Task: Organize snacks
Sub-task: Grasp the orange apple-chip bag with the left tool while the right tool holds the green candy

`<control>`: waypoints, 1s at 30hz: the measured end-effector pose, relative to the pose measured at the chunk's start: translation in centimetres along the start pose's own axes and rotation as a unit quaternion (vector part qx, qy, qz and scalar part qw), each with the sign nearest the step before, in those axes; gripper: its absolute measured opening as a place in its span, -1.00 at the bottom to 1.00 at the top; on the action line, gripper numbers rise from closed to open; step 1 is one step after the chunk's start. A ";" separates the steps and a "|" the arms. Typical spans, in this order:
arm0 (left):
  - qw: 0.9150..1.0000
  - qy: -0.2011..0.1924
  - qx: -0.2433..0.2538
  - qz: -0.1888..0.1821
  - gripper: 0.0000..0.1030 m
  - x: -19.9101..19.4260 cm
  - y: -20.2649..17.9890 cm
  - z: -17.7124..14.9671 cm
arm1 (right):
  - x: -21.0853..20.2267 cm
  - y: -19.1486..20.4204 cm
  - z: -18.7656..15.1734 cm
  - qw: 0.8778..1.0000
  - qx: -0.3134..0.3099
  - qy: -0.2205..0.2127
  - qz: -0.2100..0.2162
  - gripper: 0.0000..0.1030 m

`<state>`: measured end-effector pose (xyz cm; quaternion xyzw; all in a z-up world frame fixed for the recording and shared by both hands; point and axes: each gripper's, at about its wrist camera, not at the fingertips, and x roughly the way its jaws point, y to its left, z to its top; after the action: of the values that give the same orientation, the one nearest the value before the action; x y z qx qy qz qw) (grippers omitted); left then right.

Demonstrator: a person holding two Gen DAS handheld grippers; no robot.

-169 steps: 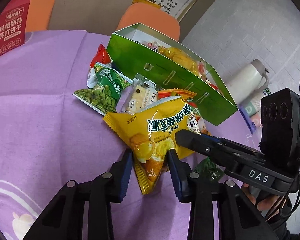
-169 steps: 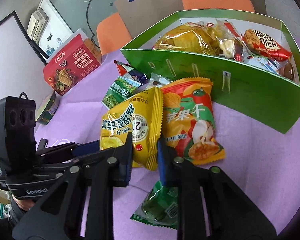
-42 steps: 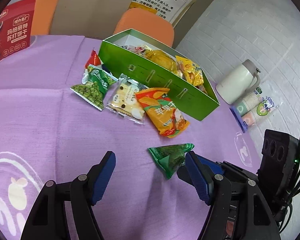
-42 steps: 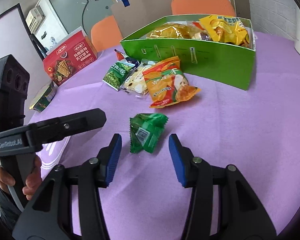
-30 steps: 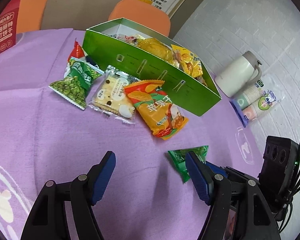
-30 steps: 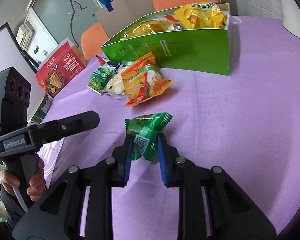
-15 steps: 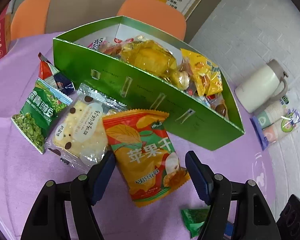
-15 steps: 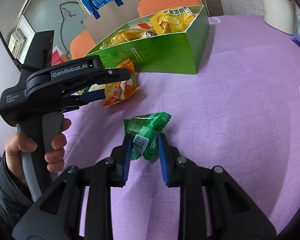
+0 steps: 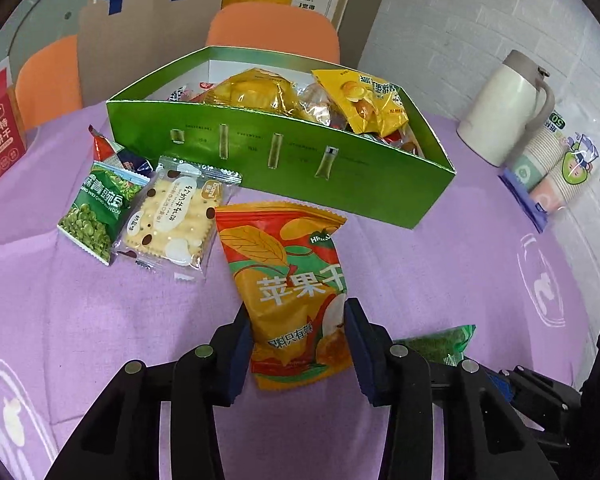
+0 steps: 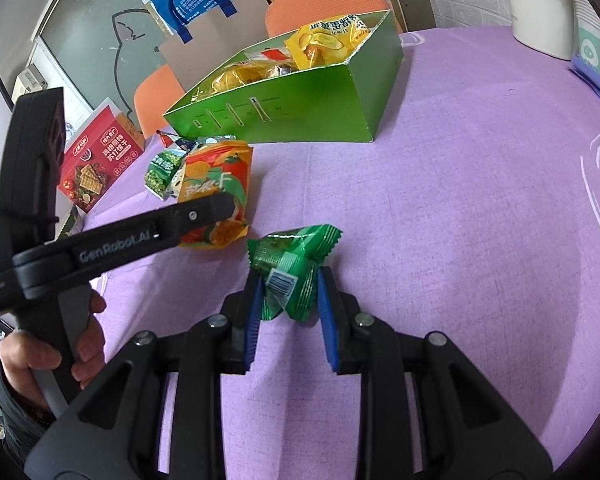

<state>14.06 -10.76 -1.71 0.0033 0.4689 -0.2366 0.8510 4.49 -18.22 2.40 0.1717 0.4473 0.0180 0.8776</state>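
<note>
Snacks sit pinched in both tools, the left gripper clamping the orange pouch and the right gripper the green packet, near the far green box; slick foil could slip free.

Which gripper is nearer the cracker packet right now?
Left. The left gripper, jaws around the orange dried-apple bag, sits just beside the cracker packet. The right gripper, closed on the small green packet, is farther off.

Both grippers are matte black with silver screw heads along the linkages and blue ribbed pads lining the fingers. The left gripper carries grey "GenRobot.AI" lettering; the hand gripping its handle wears a dark sleeve.
</note>
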 end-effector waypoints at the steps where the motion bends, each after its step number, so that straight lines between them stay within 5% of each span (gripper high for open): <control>1: 1.000 0.000 0.001 -0.001 -0.14 -0.1 0.0 -0.1 | 0.0 0.0 0.0 1.000 0.000 0.000 -0.001 -0.44; 9: 1.000 -0.004 -0.011 -0.007 0.01 -0.2 0.6 -0.5 | 0.4 0.6 0.2 1.000 -0.006 0.003 -0.012 -0.35; 16: 1.000 -0.003 0.003 -0.006 -0.07 -0.2 0.5 -0.7 | 0.8 0.9 0.2 1.000 -0.017 -0.001 -0.012 -0.44; 20: 1.000 -0.007 0.008 -0.002 -0.22 -0.6 0.3 -0.8 | 0.4 0.7 0.0 1.000 -0.017 0.007 -0.008 -0.47; 22: 1.000 -0.014 0.004 -0.012 -0.63 -1.3 0.6 -0.8 | 0.1 0.7 0.1 1.000 -0.017 0.004 -0.005 -0.48; 30: 0.997 -0.064 0.008 -0.050 -0.87 -6.3 1.6 1.9 | -3.3 2.2 3.3 0.997 -0.040 -0.058 0.014 -0.48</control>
<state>13.40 -7.24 4.00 -0.0281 0.4110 -0.2821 0.8664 5.39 -17.73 7.43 0.1438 0.3921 0.0382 0.9078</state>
